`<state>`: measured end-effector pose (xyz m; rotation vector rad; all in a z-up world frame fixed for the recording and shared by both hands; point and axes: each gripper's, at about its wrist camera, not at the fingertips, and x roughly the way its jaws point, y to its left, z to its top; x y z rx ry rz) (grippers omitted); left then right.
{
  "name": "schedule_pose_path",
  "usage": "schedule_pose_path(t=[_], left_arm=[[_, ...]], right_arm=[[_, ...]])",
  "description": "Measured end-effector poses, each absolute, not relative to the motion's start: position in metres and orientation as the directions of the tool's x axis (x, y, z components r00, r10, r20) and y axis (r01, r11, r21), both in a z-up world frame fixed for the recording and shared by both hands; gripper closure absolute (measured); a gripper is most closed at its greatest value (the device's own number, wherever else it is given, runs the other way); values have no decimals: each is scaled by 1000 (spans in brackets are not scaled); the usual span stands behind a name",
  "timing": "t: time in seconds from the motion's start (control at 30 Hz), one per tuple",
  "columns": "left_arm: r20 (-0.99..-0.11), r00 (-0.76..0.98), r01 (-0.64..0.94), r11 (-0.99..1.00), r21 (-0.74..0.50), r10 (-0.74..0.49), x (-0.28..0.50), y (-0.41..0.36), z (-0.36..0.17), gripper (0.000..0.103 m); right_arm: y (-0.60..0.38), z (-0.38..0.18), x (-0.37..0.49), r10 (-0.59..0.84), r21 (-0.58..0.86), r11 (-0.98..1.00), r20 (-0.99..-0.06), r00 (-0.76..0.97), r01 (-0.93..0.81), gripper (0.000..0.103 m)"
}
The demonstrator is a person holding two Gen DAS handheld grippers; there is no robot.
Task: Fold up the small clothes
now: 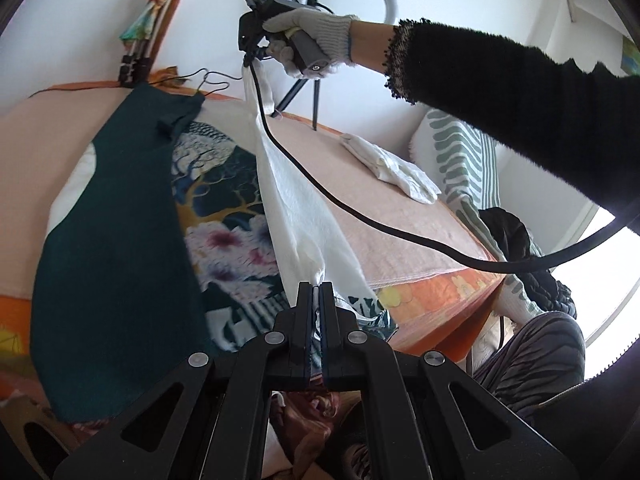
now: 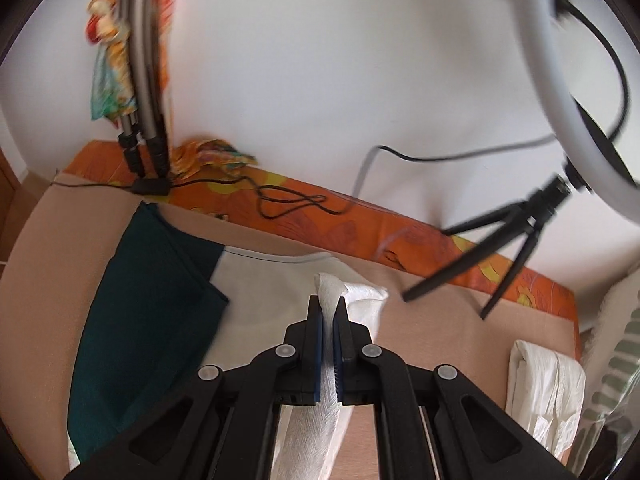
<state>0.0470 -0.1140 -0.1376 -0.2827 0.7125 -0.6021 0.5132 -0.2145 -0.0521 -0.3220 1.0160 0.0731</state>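
left gripper point(image 1: 317, 294) at the bottom centre of its frame is clamped on one end of the white cloth point(image 1: 296, 204), right gripper point(image 2: 329, 308) pinches the other end, so it's stretched between them above the bed point(image 1: 400, 216). dark green garment point(image 1: 116, 264) lies flat on the left, a folded white piece point(image 1: 396, 168) sits right of centre near the striped pillow point(image 1: 460, 148)

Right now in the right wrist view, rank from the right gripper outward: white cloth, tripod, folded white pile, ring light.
1. white cloth, clamped in the right gripper.
2. folded white pile, lower right on the bed.
3. tripod, upper right.
4. ring light, above the tripod.
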Motion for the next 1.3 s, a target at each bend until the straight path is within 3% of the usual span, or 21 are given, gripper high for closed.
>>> schedule_pose_path(t=[0.27,0.37,0.43,0.5,0.57,0.77,0.9,0.97,1.17,1.3], left_arm=[[-535,610,369,807,-460,-584,47,-93,-148,101],[-543,608,363,811,-458,-579,46,-89,-150,101],[-549,608,363,816,-450,-573,45,-86,-148,98],[-556,613,361,824,-436,-562,38,-82,-144,93],[-551,619,376,827,-418,-560,30,-79,-139,90],[-553,632,419,840,-345,-543,12,-73,-121,87],[-551,627,443,834,-329,-551,18,-64,-110,76],[-562,618,462,832,-307,-550,25,-62,-107,76],[-611,575,569,803,-180,-544,38,-75,-101,76],[-661,533,691,722,-21,-529,34,-104,-103,63]], right_arm=[[-147,-84,518,-126,-307,910,-845,520,-278,102],[-134,-97,522,-88,-260,916,-873,480,-306,100],[-130,-98,522,-47,-214,925,-885,463,-315,92],[-126,-94,517,20,-153,927,-892,451,-344,63],[-124,-82,508,61,-129,925,-879,472,-358,57],[-147,-33,473,177,-33,925,-844,506,-378,57],[-184,-9,433,223,9,926,-820,528,-376,57],[-208,-2,406,235,19,926,-811,535,-378,57],[-285,0,317,294,94,924,-795,530,-371,57],[-323,-13,252,314,127,923,-791,524,-362,57]])
